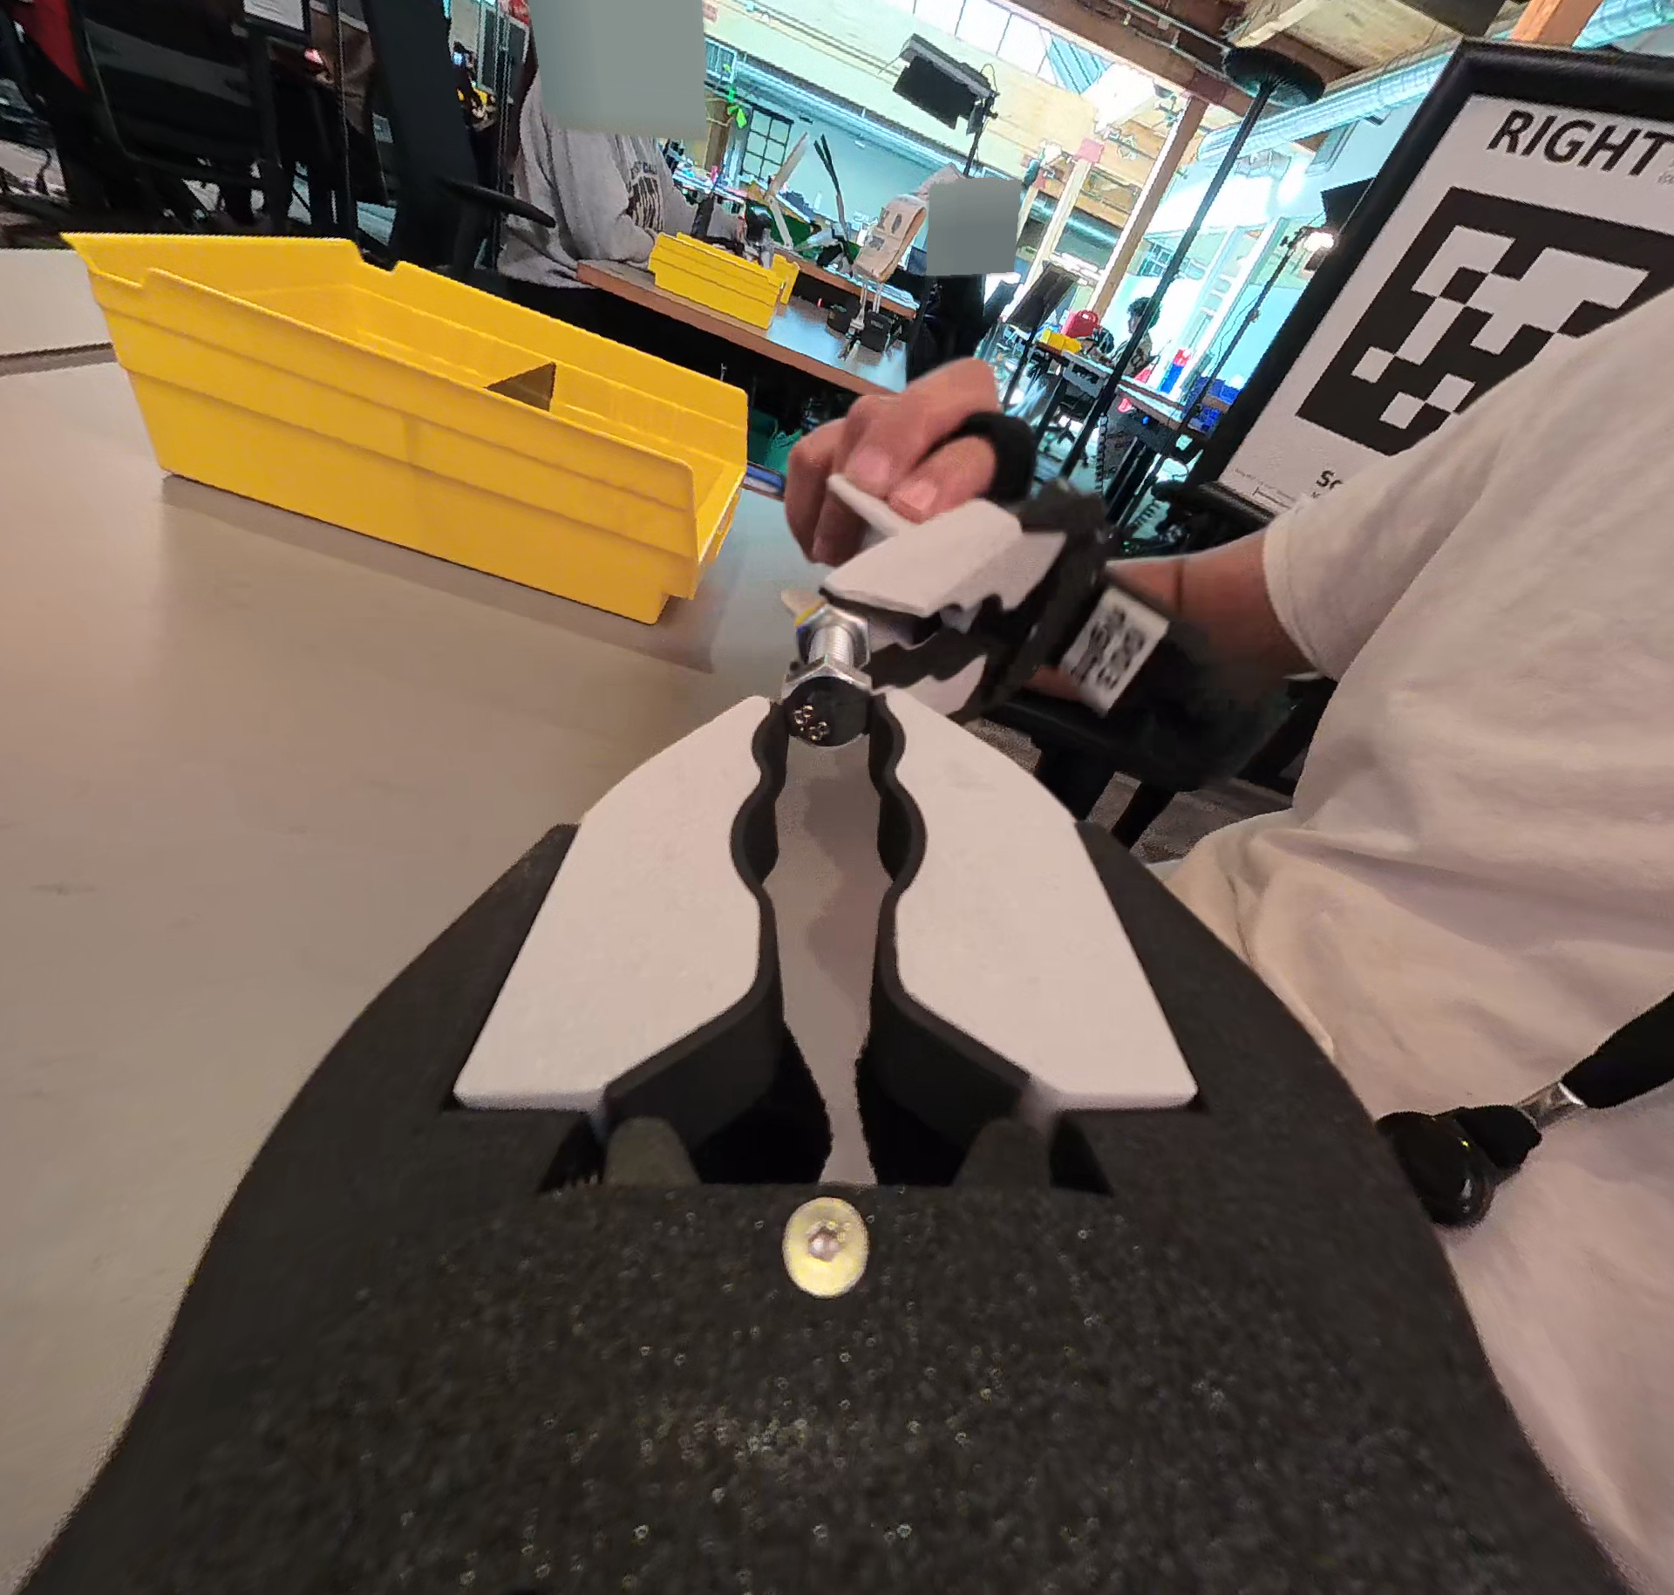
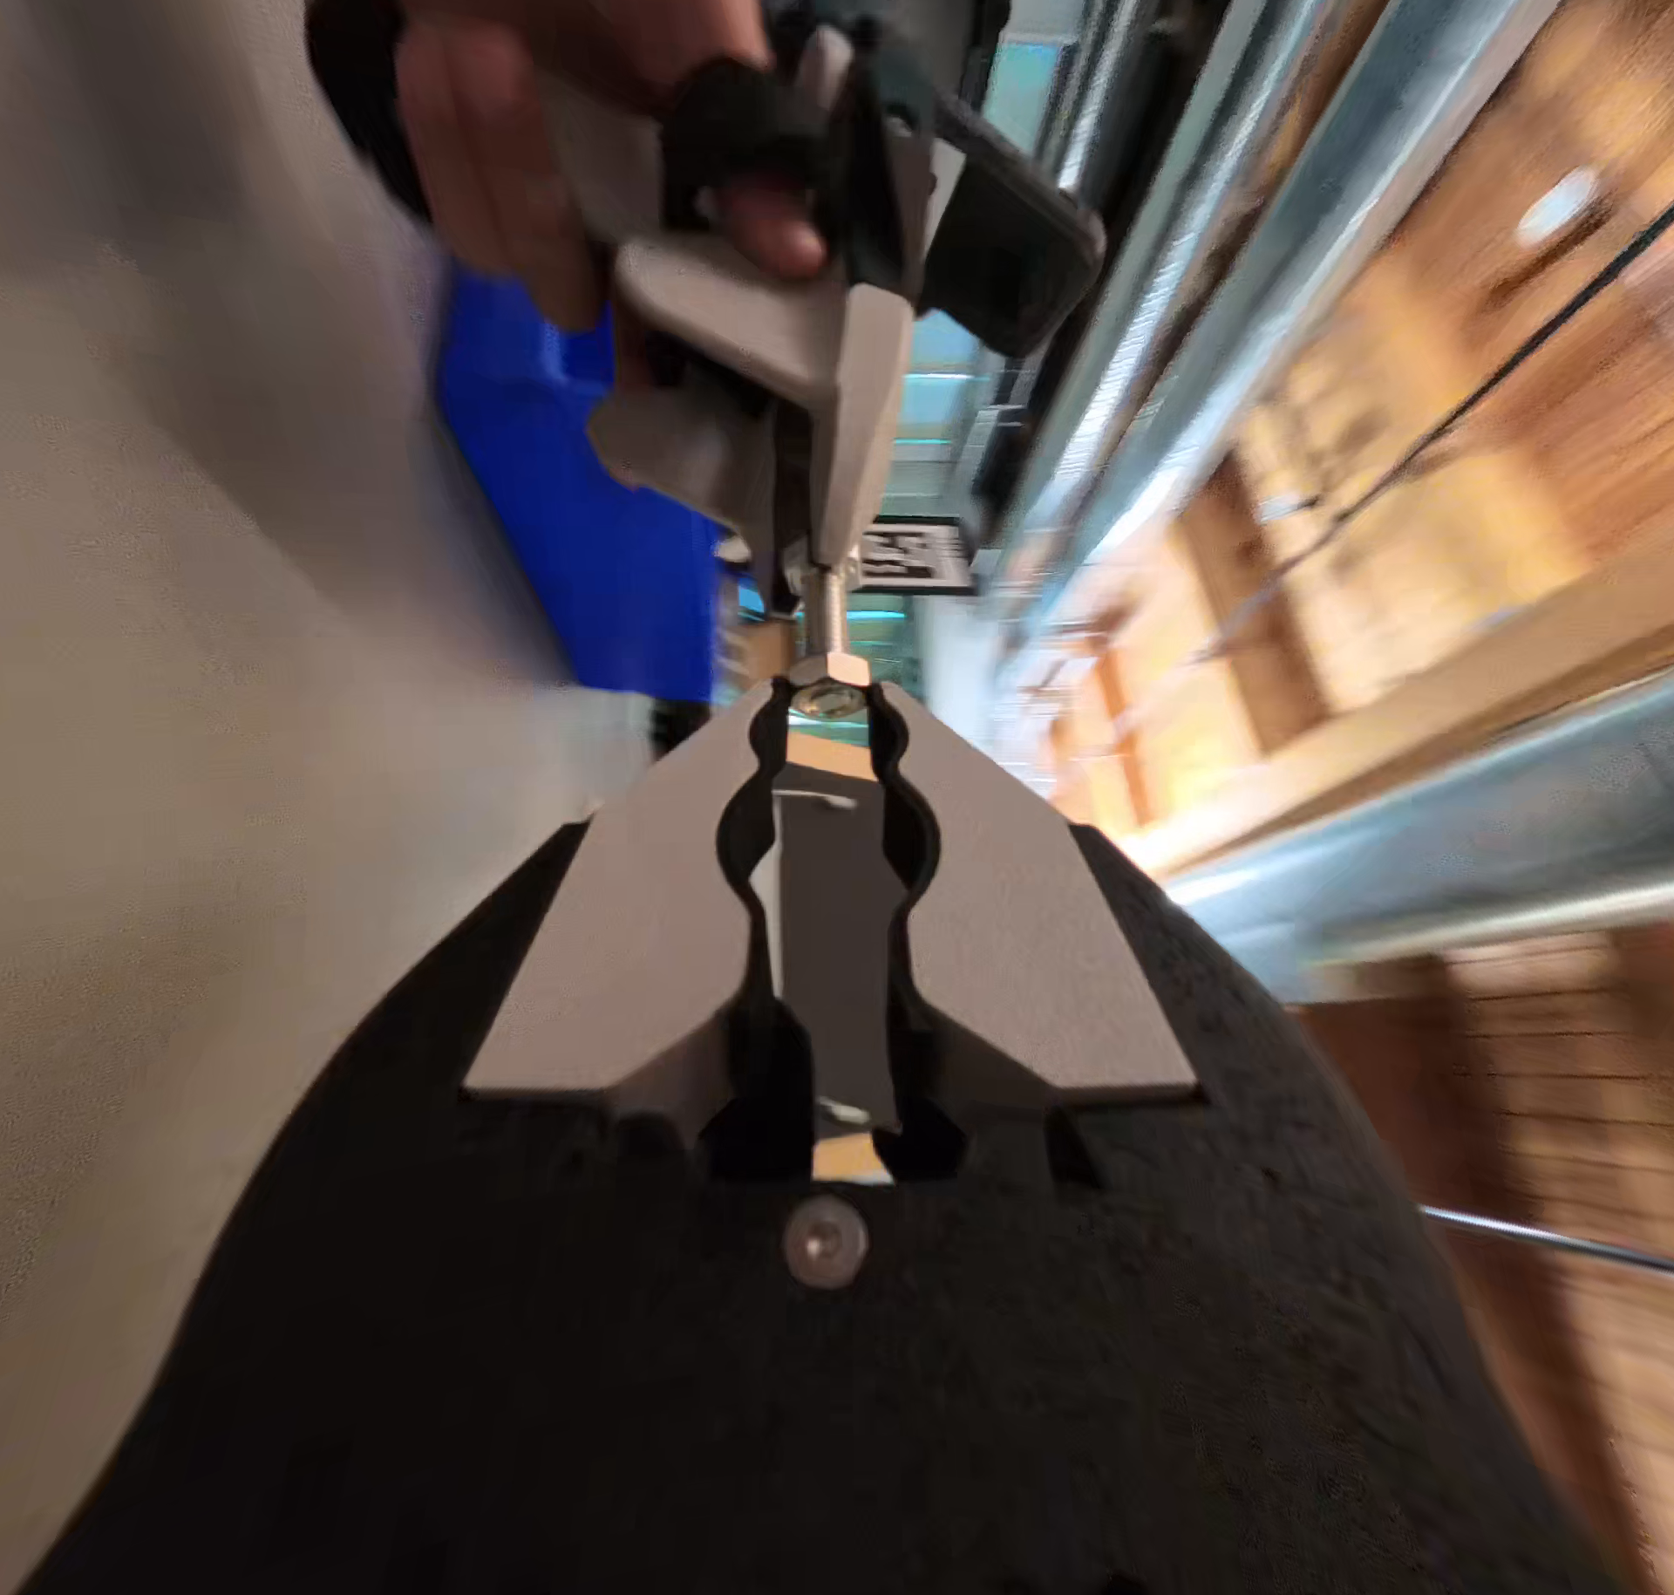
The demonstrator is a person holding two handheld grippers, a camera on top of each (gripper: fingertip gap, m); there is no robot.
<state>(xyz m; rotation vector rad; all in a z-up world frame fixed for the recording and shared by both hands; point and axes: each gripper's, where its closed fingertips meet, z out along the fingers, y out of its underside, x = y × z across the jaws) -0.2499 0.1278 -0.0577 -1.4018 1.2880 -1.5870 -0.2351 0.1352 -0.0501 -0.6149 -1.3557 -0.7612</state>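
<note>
Gripping the dark round head of a silver bolt (image 1: 826, 691), the left gripper (image 1: 826, 722) has its two black pads nearly together, pressed on either side of that head. A hex nut (image 1: 815, 668) sits on the threaded shank just beyond the head. The right gripper (image 1: 861, 636) reaches in from the right side of the bolt, its grey fingers narrowed around the shank and nut. In the right wrist view the right gripper (image 2: 826, 702) clamps the hex nut (image 2: 829, 673) at its fingertips, pads pressing on both flats, with the bolt's shank (image 2: 826, 614) running on into the left gripper's tips beyond it. A hand (image 1: 892, 455) grips the right gripper's handle, above and behind the bolt. Left of the bolt and farther back, a yellow bin (image 1: 408, 410) rests on the pale table (image 1: 272, 781). A white shirt (image 1: 1495, 736) fills the space right of the bolt, and a black-and-white marker board (image 1: 1486, 310) stands behind it.
</note>
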